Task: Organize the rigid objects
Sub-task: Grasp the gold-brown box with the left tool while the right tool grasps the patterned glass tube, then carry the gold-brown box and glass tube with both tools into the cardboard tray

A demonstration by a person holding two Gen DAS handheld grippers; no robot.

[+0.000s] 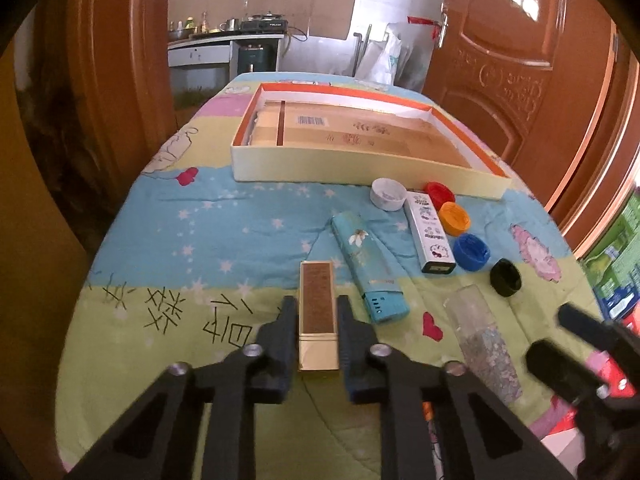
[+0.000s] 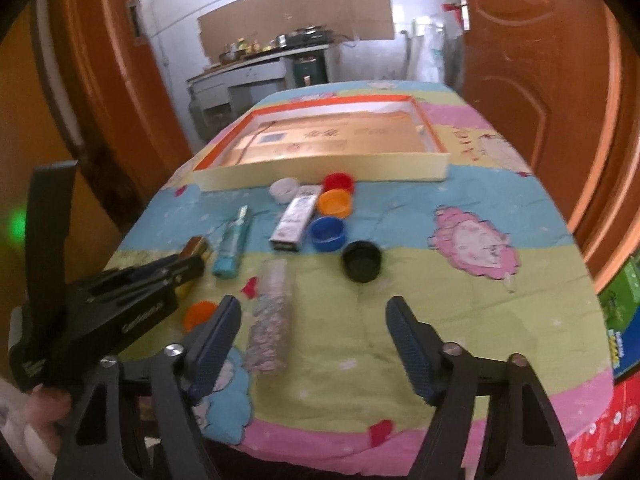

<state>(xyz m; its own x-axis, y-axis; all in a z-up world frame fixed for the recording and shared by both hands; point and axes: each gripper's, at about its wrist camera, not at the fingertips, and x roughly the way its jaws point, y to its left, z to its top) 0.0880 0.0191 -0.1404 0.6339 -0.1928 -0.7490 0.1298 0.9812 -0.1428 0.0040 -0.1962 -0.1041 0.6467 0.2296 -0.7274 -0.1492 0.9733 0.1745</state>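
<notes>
My left gripper (image 1: 316, 305) is shut on a slim gold box (image 1: 316, 320) that lies on the patterned cloth; in the right wrist view this gripper (image 2: 192, 266) is at the left. A clear glitter tube (image 2: 270, 320) lies just inside the left finger of my right gripper (image 2: 313, 305), whose jaws stand wide and touch nothing. Further ahead lie a teal box (image 1: 368, 268), a white cartoon box (image 1: 428, 236), and white (image 1: 387, 194), red (image 1: 438, 192), orange (image 1: 454, 218), blue (image 1: 472, 252) and black (image 1: 506, 277) caps. A shallow orange-rimmed tray box (image 1: 360, 170) sits beyond.
A second orange cap (image 2: 198, 314) lies by the right gripper's left finger. Brown doors (image 1: 520, 60) flank the table's far end, with a kitchen counter behind. Green cartons (image 2: 624, 312) stand off the table's right edge. A hand (image 2: 44, 404) holds the left gripper.
</notes>
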